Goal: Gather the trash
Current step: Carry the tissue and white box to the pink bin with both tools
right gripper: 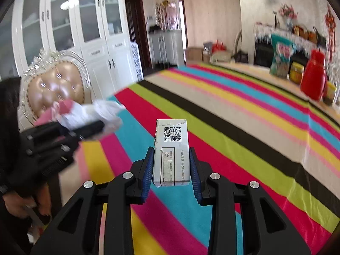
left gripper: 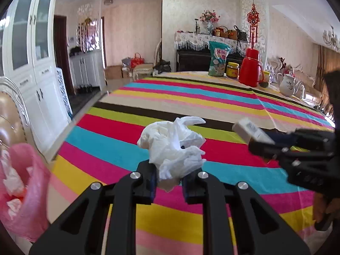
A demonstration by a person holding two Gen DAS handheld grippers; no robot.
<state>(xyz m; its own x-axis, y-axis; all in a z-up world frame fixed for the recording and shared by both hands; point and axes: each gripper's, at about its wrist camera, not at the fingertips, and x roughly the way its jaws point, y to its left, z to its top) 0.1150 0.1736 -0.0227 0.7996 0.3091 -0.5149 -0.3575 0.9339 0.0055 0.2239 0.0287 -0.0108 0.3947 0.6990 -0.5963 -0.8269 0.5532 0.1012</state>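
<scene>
My left gripper point(left gripper: 169, 179) is clamped nearly shut on a crumpled white thin-plastic wad point(left gripper: 173, 146), soft and creased, held above the striped multicolour tablecloth point(left gripper: 191, 97). My right gripper point(right gripper: 172, 167) holds a rigid grey-white rectangular carton with a QR code point(right gripper: 171, 153), jaws narrowly apart, pads on its side faces, long axis pointing away along the fingers. The pink plastic-lined bin point(left gripper: 27, 191), already holding white scraps, lies off the tablecloth's left edge, nearer my left gripper, which should unload first.

thermos point(left gripper: 250, 67) far on table point(left gripper: 148, 110), chair point(right gripper: 55, 87) left
</scene>
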